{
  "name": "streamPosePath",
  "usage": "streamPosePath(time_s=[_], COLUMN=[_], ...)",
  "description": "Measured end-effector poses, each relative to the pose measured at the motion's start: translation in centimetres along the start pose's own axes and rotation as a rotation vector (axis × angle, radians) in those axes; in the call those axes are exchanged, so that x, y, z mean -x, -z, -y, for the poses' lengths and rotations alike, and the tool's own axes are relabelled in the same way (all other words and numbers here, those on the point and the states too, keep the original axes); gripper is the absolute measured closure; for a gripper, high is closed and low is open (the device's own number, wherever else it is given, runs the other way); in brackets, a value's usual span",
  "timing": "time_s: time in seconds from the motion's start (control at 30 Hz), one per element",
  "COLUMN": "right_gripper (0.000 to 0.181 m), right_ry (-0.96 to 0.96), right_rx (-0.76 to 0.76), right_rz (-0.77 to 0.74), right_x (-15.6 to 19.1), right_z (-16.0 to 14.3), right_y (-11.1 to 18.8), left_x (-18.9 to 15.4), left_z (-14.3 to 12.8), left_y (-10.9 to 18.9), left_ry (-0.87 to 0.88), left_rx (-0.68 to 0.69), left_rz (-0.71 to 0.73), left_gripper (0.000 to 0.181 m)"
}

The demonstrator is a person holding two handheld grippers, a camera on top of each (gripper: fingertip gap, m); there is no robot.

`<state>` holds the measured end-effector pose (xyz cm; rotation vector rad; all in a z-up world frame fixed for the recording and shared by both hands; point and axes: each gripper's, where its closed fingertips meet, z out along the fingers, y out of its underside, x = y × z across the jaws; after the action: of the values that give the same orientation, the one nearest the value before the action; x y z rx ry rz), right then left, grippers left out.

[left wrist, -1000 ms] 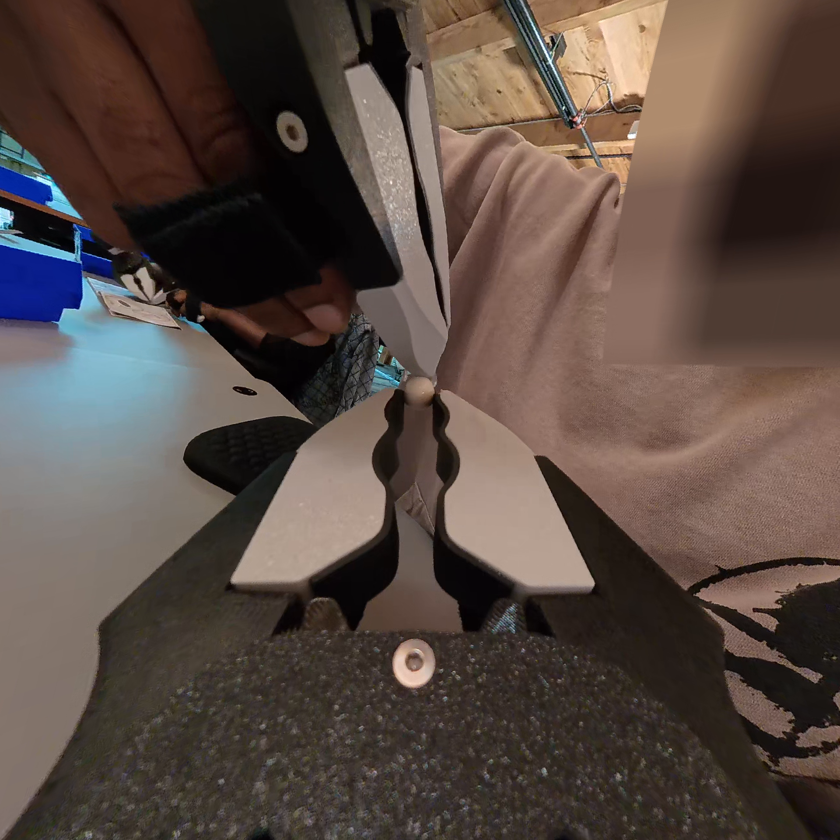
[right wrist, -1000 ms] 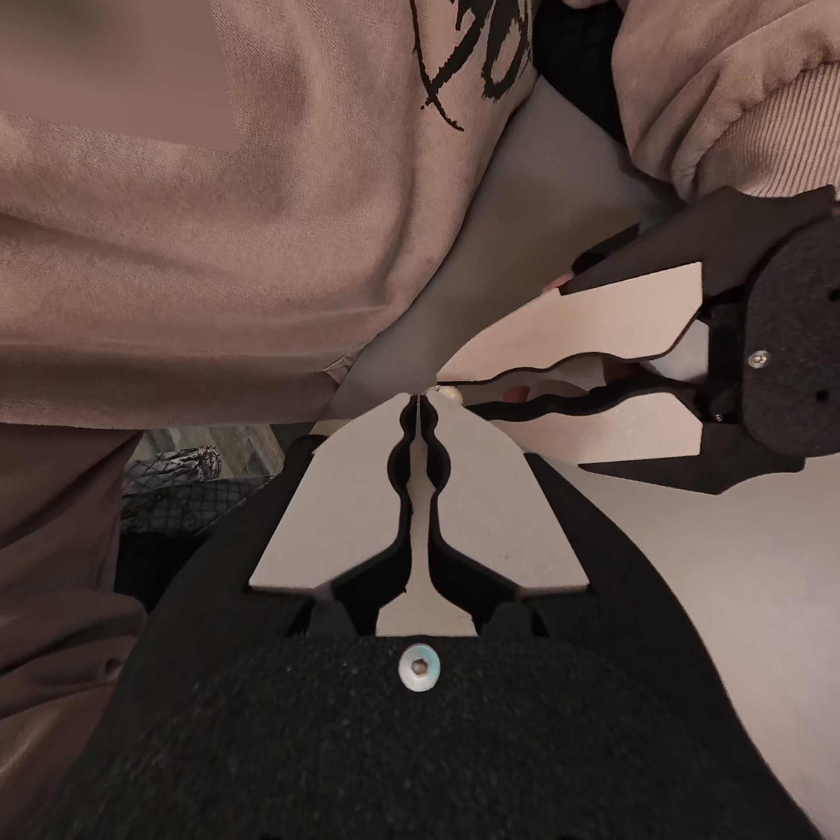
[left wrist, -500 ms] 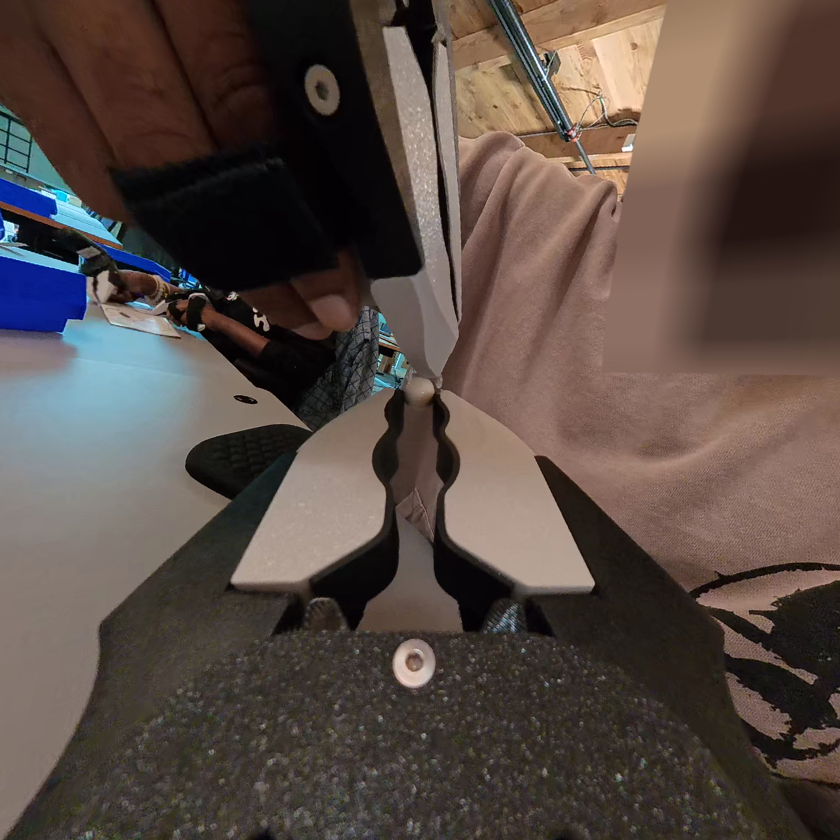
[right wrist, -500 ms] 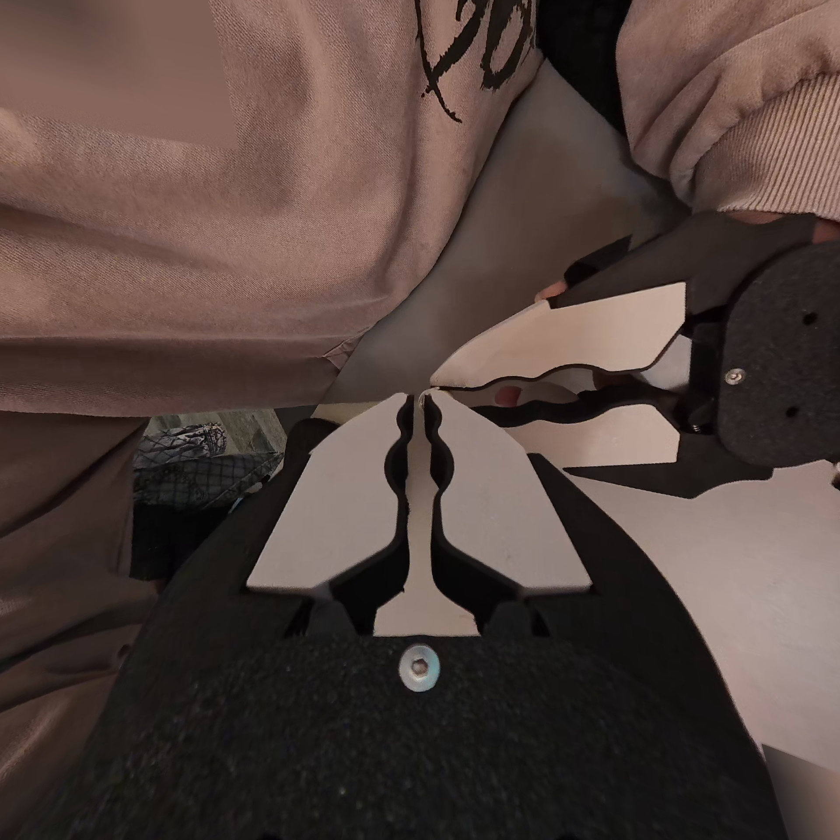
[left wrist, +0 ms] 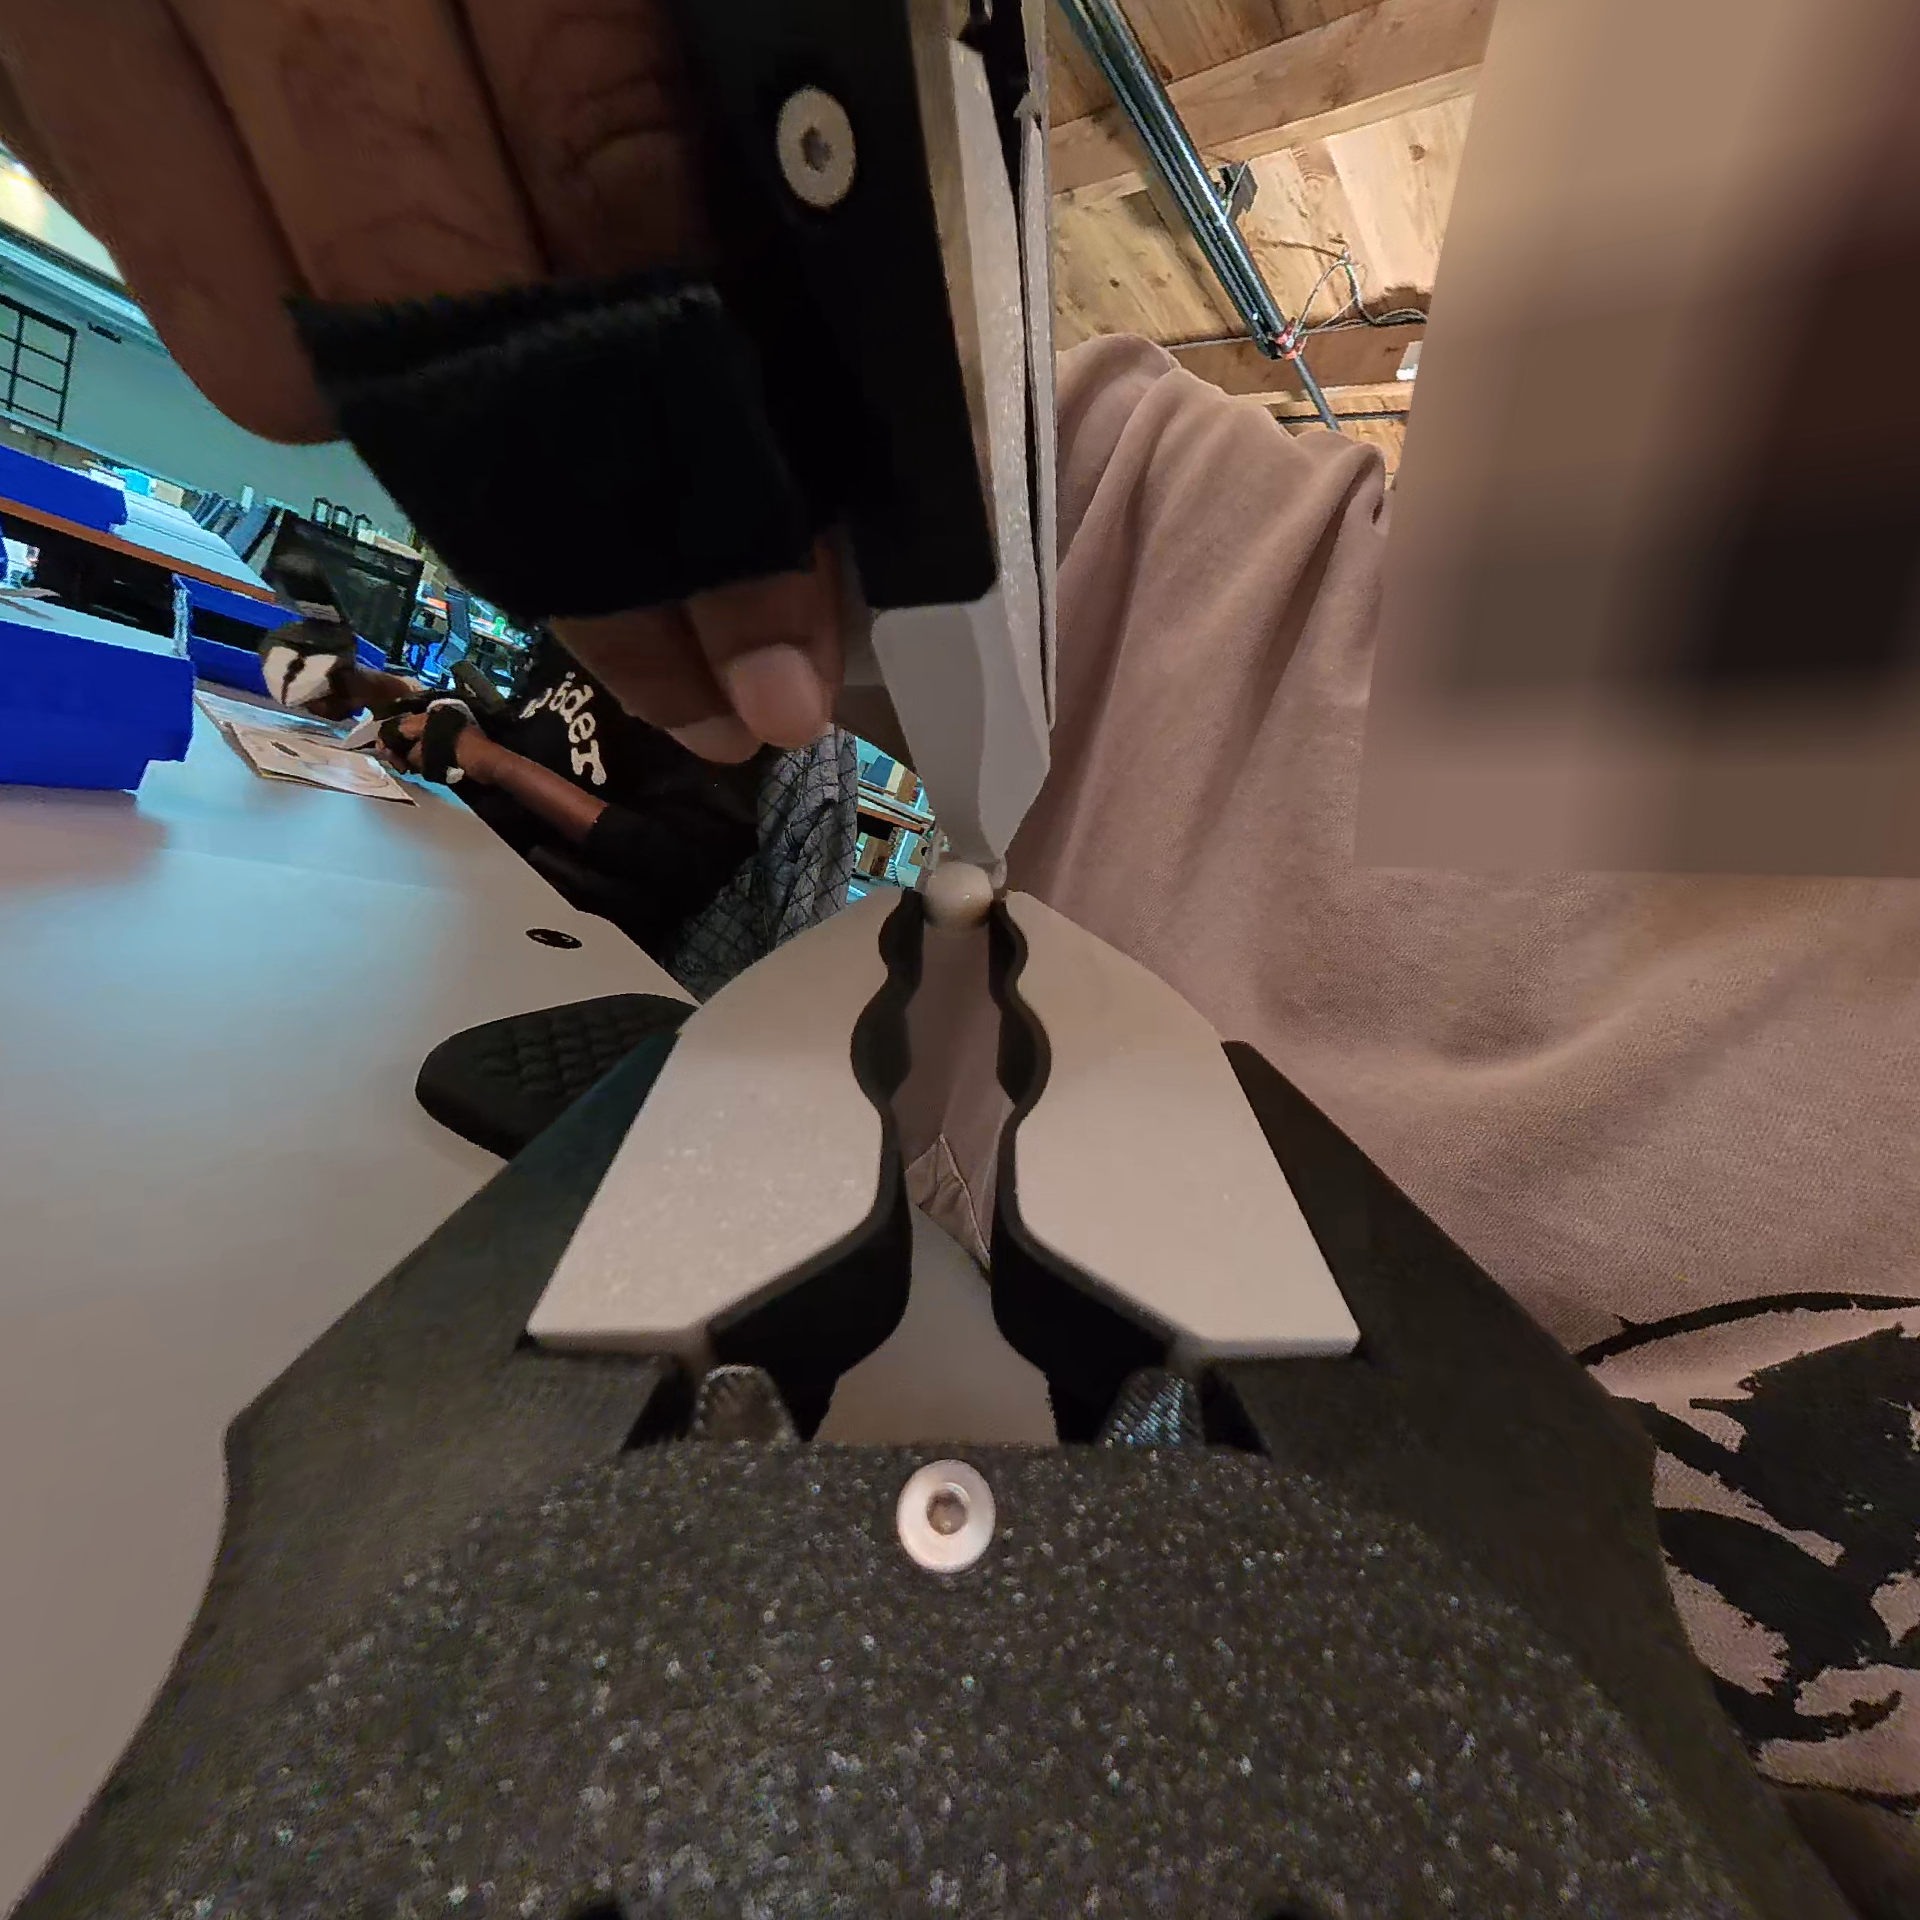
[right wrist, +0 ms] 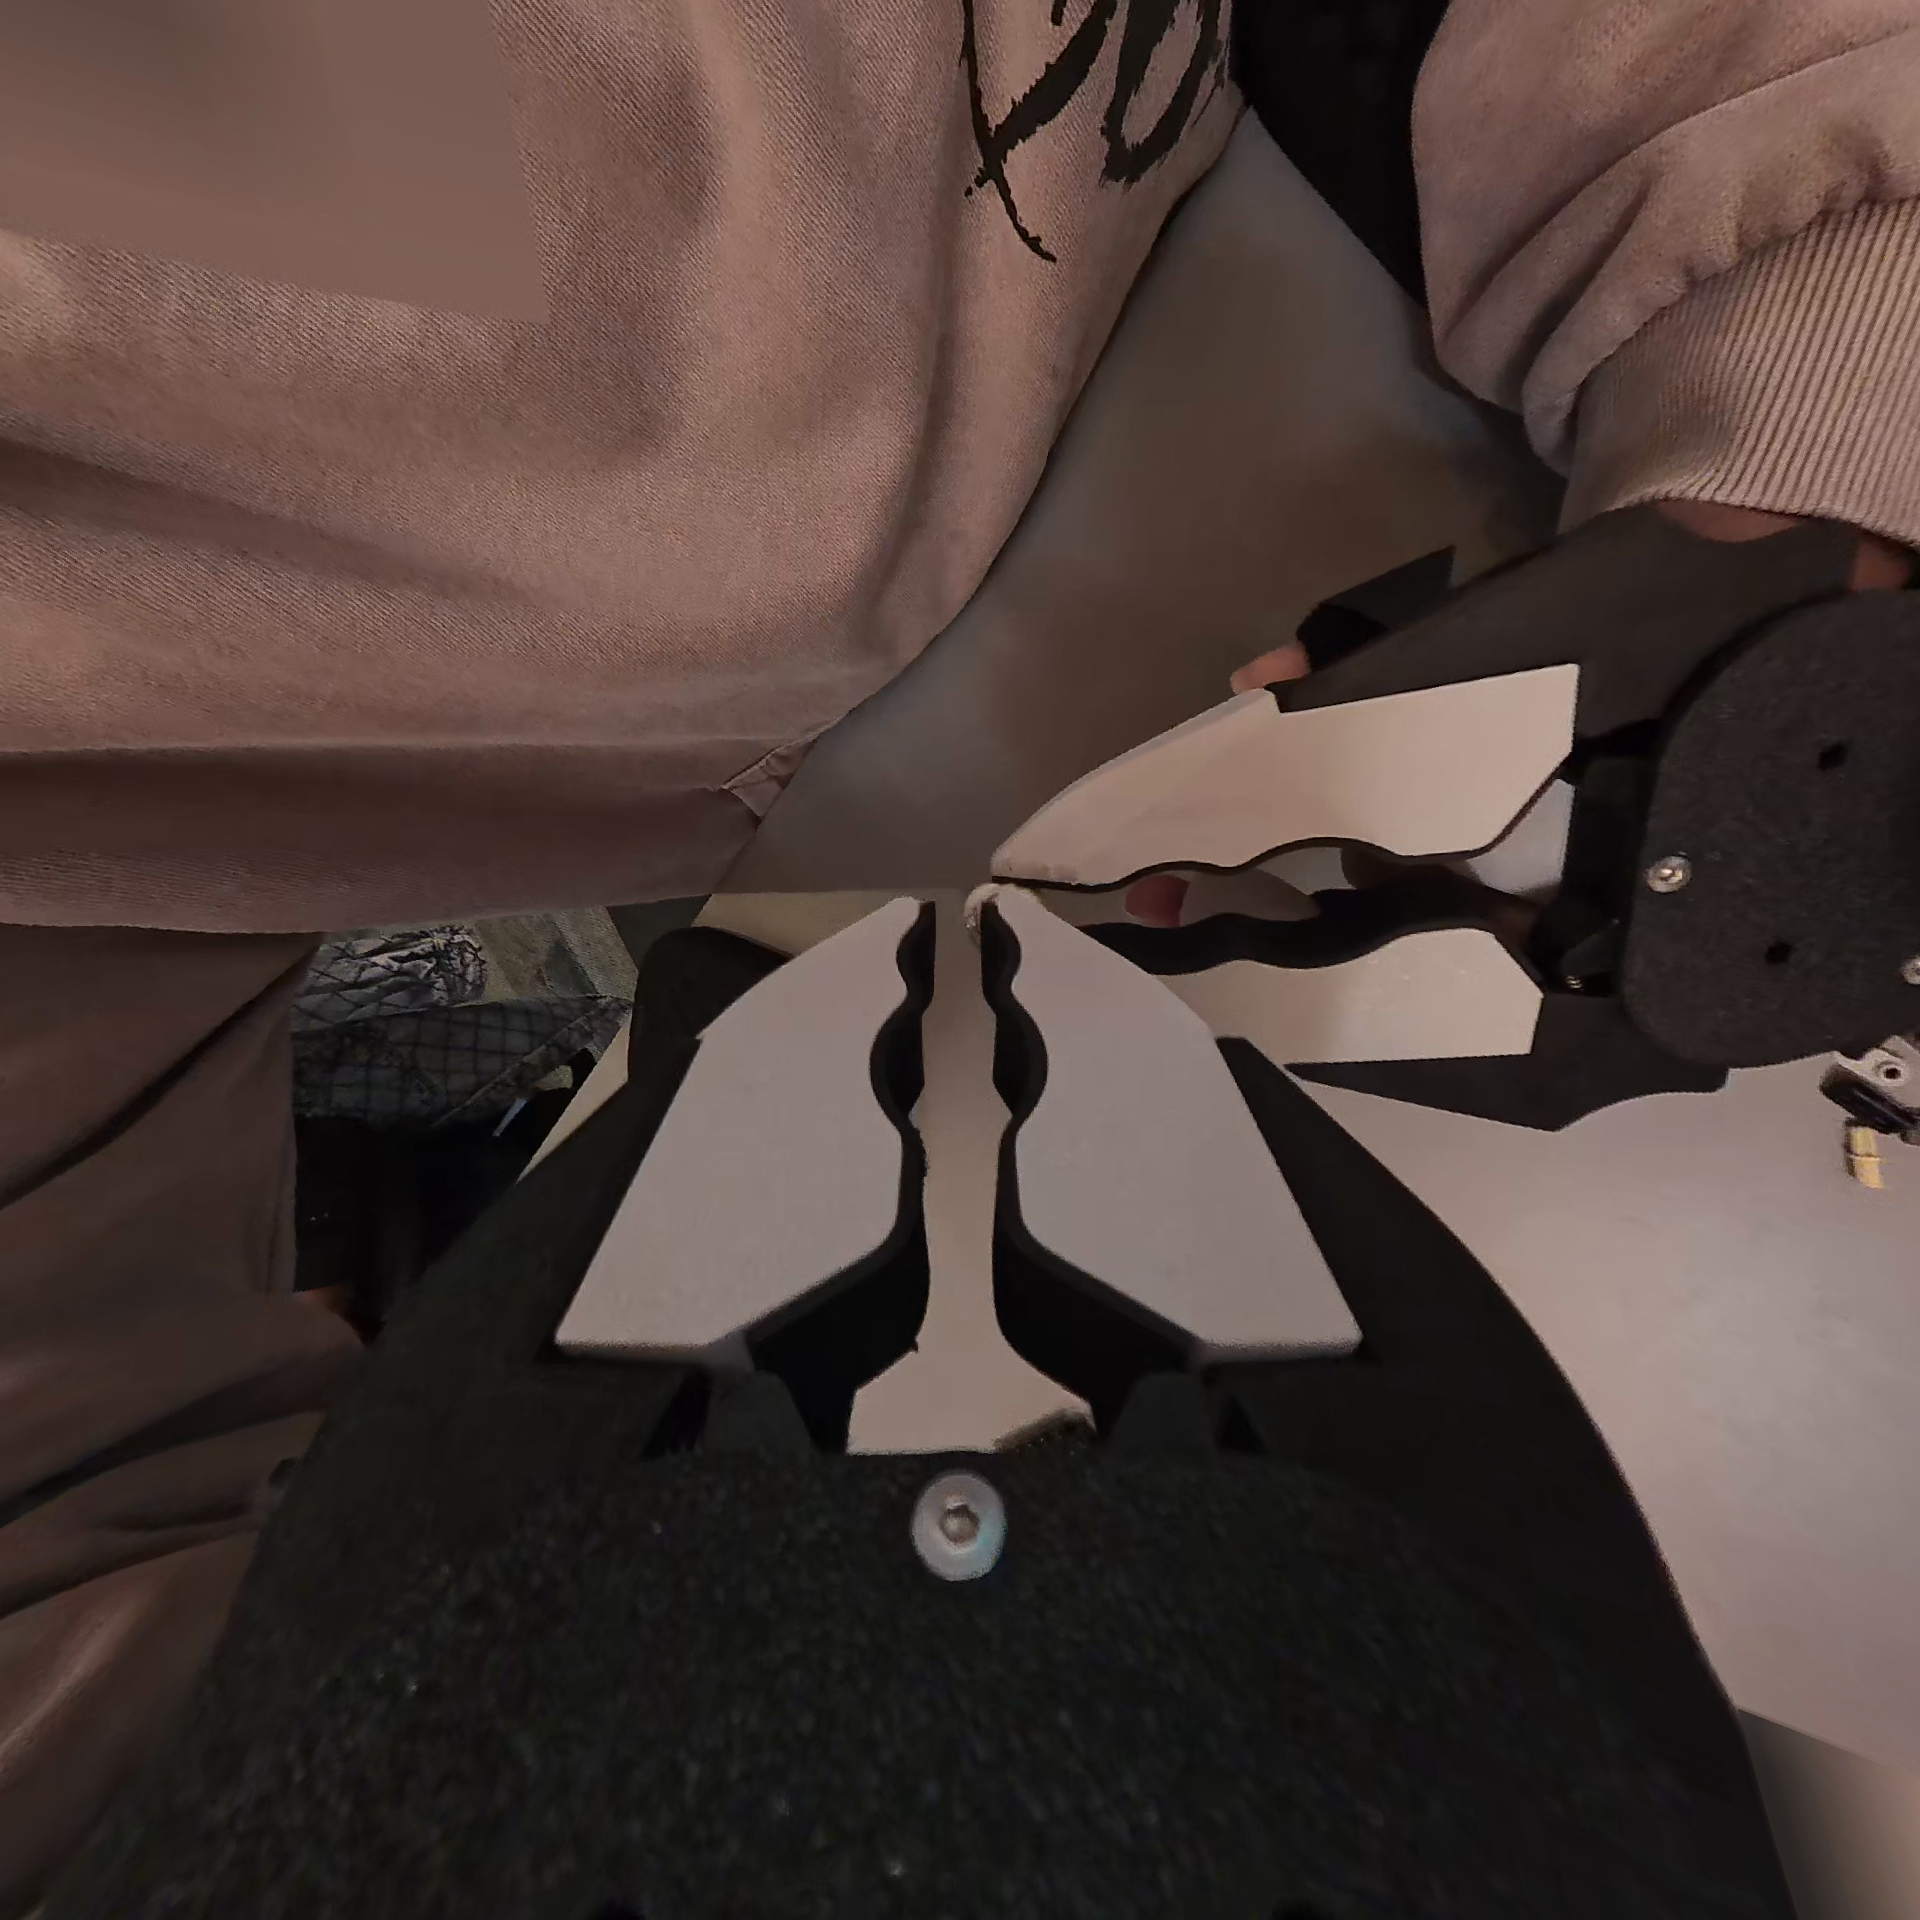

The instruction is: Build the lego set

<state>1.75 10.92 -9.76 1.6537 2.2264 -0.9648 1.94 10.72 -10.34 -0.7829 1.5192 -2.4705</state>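
up close, left gripper (left wrist: 958,902) fingers pinch a smooth round pale bead (left wrist: 956,894) (right gripper (right wrist: 958,914) fingers narrow, grip unclear).

Left gripper (left wrist: 958,902) pinched nearly closed at its tips; right gripper (right wrist: 958,914) slightly parted, tip to tip above it.

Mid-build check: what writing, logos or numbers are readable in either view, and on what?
I won't quote writing; here is where it sits.
Sweatshirt: black brush-style print, cropped.
Black shirt in the background: white lettering.
Sheet on the table: print too small to read.
Left claw and the pale bead it pinches: no markings.
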Motion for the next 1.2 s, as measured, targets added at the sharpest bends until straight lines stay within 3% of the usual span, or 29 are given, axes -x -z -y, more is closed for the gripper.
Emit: streamPosePath(time_s=[1.2], right_gripper=[0.167], right_ry=[0.046], right_rx=[-0.049], right_rz=[-0.198], right_x=[-0.5], right_z=[0.6], right_y=[1.1], left_x=[-0.4], left_z=[1.3], left_y=[0.7], left_ry=[-0.036], left_rx=[-0.048], left_rz=[0.01], left_gripper=[0.169])
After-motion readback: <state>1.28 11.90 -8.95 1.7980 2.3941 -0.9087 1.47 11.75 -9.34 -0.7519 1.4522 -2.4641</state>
